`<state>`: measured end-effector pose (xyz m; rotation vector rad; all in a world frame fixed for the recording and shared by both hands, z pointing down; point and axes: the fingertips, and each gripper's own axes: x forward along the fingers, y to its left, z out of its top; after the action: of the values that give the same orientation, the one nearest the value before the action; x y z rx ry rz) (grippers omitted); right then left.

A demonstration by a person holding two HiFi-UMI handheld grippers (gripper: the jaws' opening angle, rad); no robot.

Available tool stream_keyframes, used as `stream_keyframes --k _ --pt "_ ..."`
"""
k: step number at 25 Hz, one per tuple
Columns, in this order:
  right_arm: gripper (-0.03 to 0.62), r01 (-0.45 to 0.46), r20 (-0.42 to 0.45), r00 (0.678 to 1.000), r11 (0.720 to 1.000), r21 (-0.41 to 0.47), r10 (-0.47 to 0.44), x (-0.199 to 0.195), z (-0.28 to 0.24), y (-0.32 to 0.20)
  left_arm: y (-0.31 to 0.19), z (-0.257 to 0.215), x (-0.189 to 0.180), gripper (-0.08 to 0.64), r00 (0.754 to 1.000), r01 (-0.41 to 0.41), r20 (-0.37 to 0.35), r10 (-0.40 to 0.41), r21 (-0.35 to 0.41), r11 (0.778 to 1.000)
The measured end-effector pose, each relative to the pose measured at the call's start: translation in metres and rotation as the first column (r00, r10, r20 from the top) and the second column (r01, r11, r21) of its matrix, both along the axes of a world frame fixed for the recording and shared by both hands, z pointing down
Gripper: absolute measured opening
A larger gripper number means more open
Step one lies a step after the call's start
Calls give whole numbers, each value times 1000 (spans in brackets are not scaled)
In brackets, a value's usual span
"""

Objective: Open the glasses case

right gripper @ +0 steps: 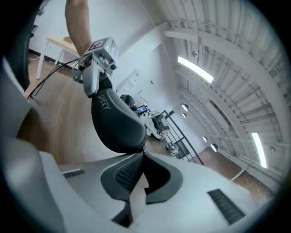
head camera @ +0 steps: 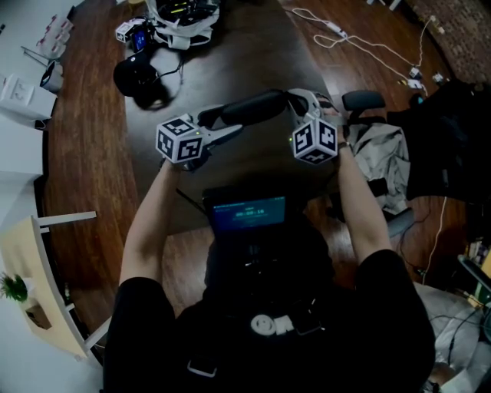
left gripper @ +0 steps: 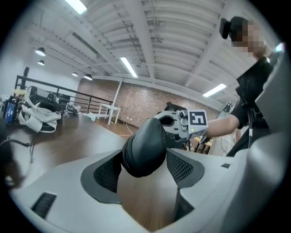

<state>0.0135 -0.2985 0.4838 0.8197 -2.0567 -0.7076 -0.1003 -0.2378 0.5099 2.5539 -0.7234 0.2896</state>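
A long black glasses case (head camera: pixel 247 109) hangs level in the air above the dark wooden table (head camera: pixel 92 153), held at both ends. My left gripper (head camera: pixel 224 127) has the case's left end between its pads; in the left gripper view the rounded end (left gripper: pixel 145 148) fills the gap and touches both pads. My right gripper (head camera: pixel 298 106) is at the case's right end. In the right gripper view its jaws are nearly together, pinching the thin lower edge of the case (right gripper: pixel 116 123). Each gripper view also shows the other gripper at the far end of the case.
A black headset (head camera: pixel 138 77) and white gear (head camera: pixel 184 17) lie at the table's far end. White cables (head camera: pixel 337 34) run across the floor. A chair draped with grey cloth (head camera: pixel 381 153) stands at the right. A small lit screen (head camera: pixel 249 215) sits at the person's chest.
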Motion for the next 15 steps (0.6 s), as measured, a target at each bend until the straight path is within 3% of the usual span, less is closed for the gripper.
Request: stream_keyframes --k 2,4,6,9,11,12,15 --pt "20 -38 48 998 999 0 38 1 -6 -3 -11 -9 -5 325 991 66 -114 -69 -28 997" --pt "20 -75 92 993 997 -21 77 2 -6 -3 -22 -23 -10 328 960 131 -243 -141 -58 990" --pt "20 -82 123 989 996 -44 87 -2 -4 1 -33 -39 -19 336 902 213 -367 -226 -76 974" --pt "20 -39 120 992 998 -42 43 -16 1 14 -50 -61 -39 334 785 358 -498 -370 -124 926" --pt "20 -14 104 994 1000 -28 17 -25 4 22 -60 -67 -48 334 705 430 -535 -465 -199 881" --pt "21 -8 92 996 1000 -15 9 -28 5 24 -63 -65 -50 334 681 452 -534 -501 -232 862" --pt "21 23 38 999 999 46 -24 -29 11 30 -66 -54 -53 329 663 468 -498 -560 -309 828"
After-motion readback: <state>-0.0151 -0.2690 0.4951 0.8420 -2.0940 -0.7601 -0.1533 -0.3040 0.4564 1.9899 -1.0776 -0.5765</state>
